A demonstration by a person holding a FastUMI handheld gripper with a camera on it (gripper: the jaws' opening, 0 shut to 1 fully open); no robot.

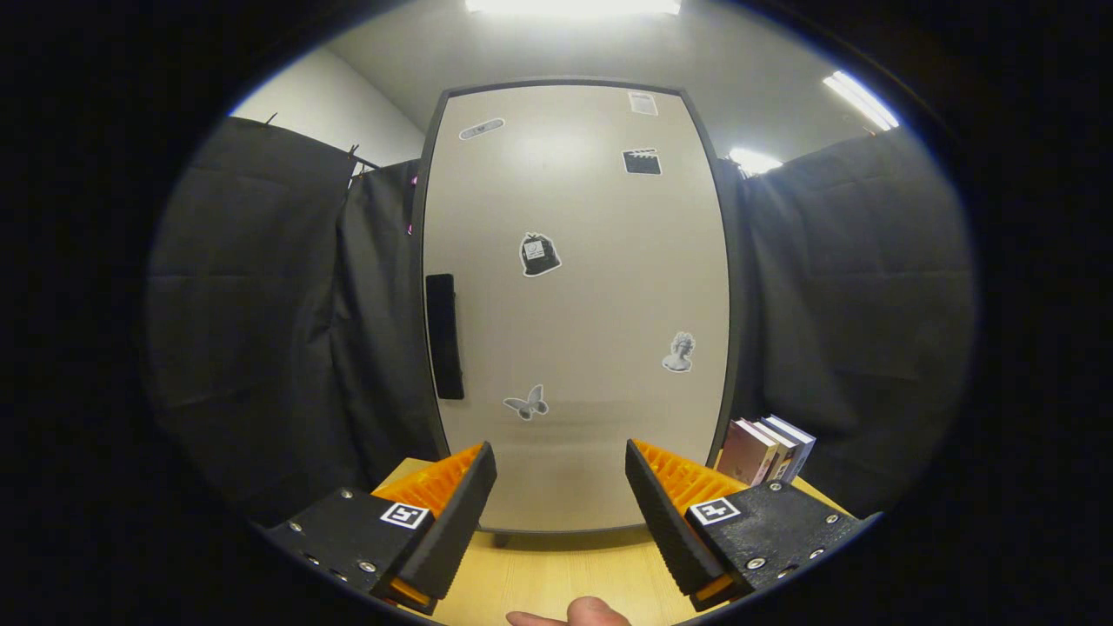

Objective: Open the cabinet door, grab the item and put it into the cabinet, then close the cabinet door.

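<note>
Gripper view: the gripper point(561, 487) is spread wide, its two fingers apart with nothing between them, hanging above a pale wooden table point(556, 574). A fingertip of the person's hand point(578, 614) shows at the table's near edge, below the fingers.

Straight ahead, beyond the fingers, stands a tall cabinet whose beige, dark-framed cabinet door point(578, 304) is fully closed and dotted with small stickers. Its long black vertical handle point(444, 336) sits on the door's left edge, at about mid-height. That handle is the relation the coming move turns on: it lies ahead, above, and to the left of the gripper, nearer the left finger point(456, 496) than the right finger point(665, 504), and its long axis runs upright. The fingers now face each other across a horizontal gap, so they could, I judge, close across the handle's narrow width once the gripper is carried up and left to it. With the handle on the left, the hinges are probably on the right.

The item to stow is likely the small row of upright books point(765, 450) with maroon and pale covers, standing on the table just beside the cabinet's lower right corner, ahead and right of the right finger. Nothing is grasped yet; opening the door appears to be the step in hand.
</note>
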